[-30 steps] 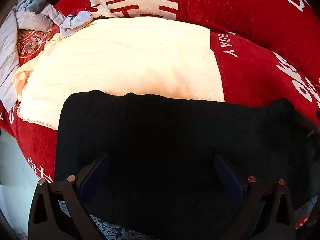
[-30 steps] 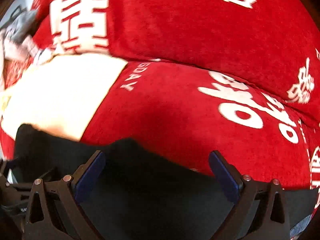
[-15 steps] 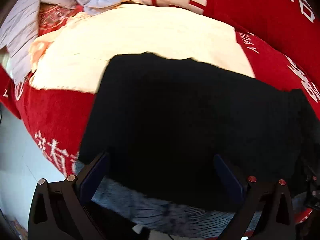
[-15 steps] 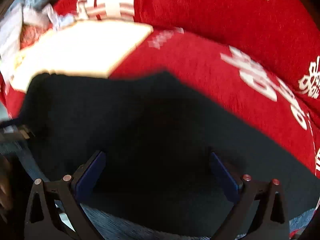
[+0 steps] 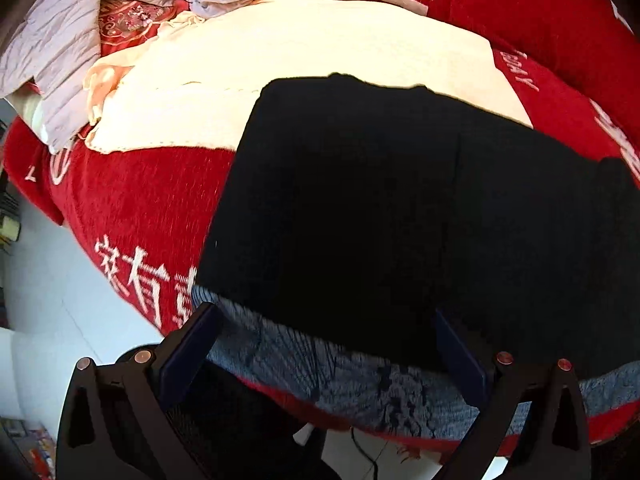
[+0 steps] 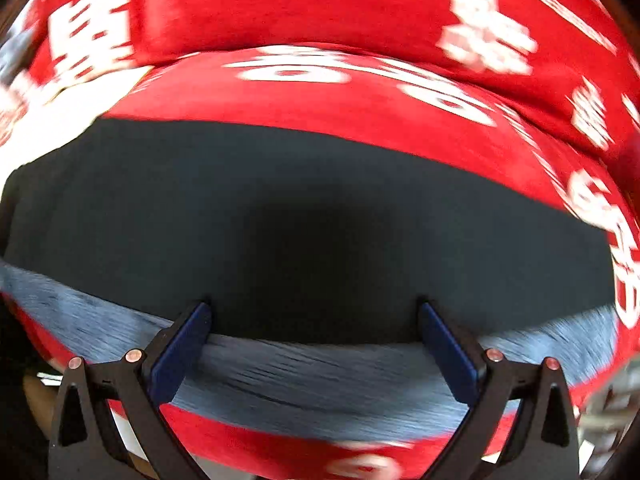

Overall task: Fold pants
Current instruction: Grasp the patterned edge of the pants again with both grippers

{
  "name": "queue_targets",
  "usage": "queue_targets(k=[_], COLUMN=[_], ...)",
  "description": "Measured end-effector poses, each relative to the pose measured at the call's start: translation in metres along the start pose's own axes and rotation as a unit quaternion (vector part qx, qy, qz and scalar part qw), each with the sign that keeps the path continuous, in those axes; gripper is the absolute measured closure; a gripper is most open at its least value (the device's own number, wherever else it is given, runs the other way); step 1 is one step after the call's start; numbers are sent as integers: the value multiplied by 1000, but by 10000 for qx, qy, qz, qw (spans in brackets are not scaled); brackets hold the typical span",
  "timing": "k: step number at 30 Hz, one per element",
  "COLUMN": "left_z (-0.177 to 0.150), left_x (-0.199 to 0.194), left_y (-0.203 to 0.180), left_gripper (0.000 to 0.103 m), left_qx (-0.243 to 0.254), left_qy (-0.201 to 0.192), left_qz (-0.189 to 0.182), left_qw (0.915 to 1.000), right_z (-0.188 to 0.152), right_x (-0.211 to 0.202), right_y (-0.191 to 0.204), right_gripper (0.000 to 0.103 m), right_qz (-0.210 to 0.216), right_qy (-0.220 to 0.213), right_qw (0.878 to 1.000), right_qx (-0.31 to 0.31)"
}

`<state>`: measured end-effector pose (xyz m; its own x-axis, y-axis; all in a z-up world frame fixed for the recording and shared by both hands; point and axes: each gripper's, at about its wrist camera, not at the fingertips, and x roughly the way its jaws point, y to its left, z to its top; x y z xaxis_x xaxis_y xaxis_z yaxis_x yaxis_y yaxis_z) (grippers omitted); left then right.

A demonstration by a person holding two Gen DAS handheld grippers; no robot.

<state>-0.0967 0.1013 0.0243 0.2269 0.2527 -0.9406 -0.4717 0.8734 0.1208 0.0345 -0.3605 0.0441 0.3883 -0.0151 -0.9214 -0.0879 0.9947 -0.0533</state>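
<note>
The left gripper (image 5: 326, 344) and the right gripper (image 6: 314, 336) are both spread wide, holding nothing, above the near edge of the bed. Just beyond them a grey-blue patterned strip (image 5: 320, 364) runs along that edge. The black pants (image 5: 400, 208) lie folded flat on the red blanket (image 5: 136, 200), their far left corner over a cream towel (image 5: 280, 64). Farther left sits what looks like crumpled grey clothing (image 5: 60, 52), though the right view is blurred.

A red blanket (image 5: 132, 200) covers the bed; black pants (image 5: 380, 220) and a cream towel (image 5: 300, 60) lie on it.
</note>
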Motion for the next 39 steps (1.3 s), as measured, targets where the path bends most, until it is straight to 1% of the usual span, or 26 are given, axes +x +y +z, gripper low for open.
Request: queue_targets(k=[1,2,4,5,6,7,8,9,11,14,15,16,17,18,19,21,23,24,25,27,28,30,32,34,36,39], left_z=[-3,-4,-6,-7,-7,-8,-10,-12,-12,-26,-31,-35,-37,-39,-40,-41,-46,-46,-49,-55,-58,-59,-50,-36,-28,-27], left_x=[-3,-6,-14,-18,-24,-32,-38,-44,-50,-59,-63,-67,-71,-75,-80,-85,-89,-89,-88,-86,-85,-86,-83,-80,-75,-74], left_y=[-4,-8,-20,-25,-33,-44,-53,-69,-104,-166,-189,-209,-225,-243,-266,-298,-338,-349,-367,-388,-398,-407,-406,-405,-408,-414], left_gripper=[0,0,0,0,0,0,0,0,0,0,0,0,0,0,0,0,0,0,0,0,0,0,0,0,0,0], left_qx=[44,77,187,242,315,391,457,592,953,1614,1826,1994,2121,2237,2359,2516,2730,2794,2892,2992,3012,2884,2578,2272,2128,2167], left_qy=[-29,-49,-104,-122,-151,-209,-219,-191,-159,-75,-38,-27,-14,17,85,184,242,247,287,385,360,226,297,352,435,392], left_qz=[77,163,332,328,304,178,16,-201,-446,-804,-954,-1088,-1208,-1342,-1550,-1763,-1770,-1761,-1743,-1752,-1635,-1342,-1324,-1239,-1172,-1050], left_qw=[10000,9998,9992,9991,9989,9989,9987,9979,9943,9836,9785,9739,9698,9654,9593,9514,9453,9436,9408,9372,9388,9478,9566,9653,9691,9698], right_z=[-6,-12,-23,-28,-31,-36,-41,-46,-55,-75,-82,-87,-92,-95,-99,-106,-111,-113,-114,-112,-112,-107,-94,-76,-62,-48], right_x=[-2,-3,-8,-10,-9,-9,-11,-11,-10,-11,-15,-20,-25,-30,-34,-37,-31,-28,-24,-17,-18,-17,-14,-12,-11,-6], right_y=[-16,-33,-61,-72,-79,-89,-103,-118,-150,-203,-217,-227,-234,-240,-243,-247,-246,-244,-240,-227,-218,-208,-199,-194,-194,-198], right_gripper=[1,0,0,0,0,0,0,0,0,0,0,0,0,0,0,0,0,0,0,0,0,0,0,0,0,0], right_qz=[-39,-170,169,0,-264,-289,-188,-196,-137,-135,-215,-441,-611,-658,-606,-339,22,173,296,476,526,682,708,579,595,663], right_qy=[-16,-7,-47,-79,-35,-34,-88,-82,-60,-56,-44,-26,-51,-113,-172,-275,-318,-329,-328,-356,-403,-513,-592,-725,-846,-949], right_qw=[9998,9993,9977,9970,9965,9959,9943,9916,9839,9657,9593,9538,9506,9490,9480,9443,9402,9397,9405,9463,9481,9526,9581,9646,9640,9600], right_qx=[171,334,659,773,790,852,1049,1274,1778,2592,2816,2971,3043,3080,3121,3262,3392,3401,3370,3177,3111,2921,2710,2468,2449,2548])
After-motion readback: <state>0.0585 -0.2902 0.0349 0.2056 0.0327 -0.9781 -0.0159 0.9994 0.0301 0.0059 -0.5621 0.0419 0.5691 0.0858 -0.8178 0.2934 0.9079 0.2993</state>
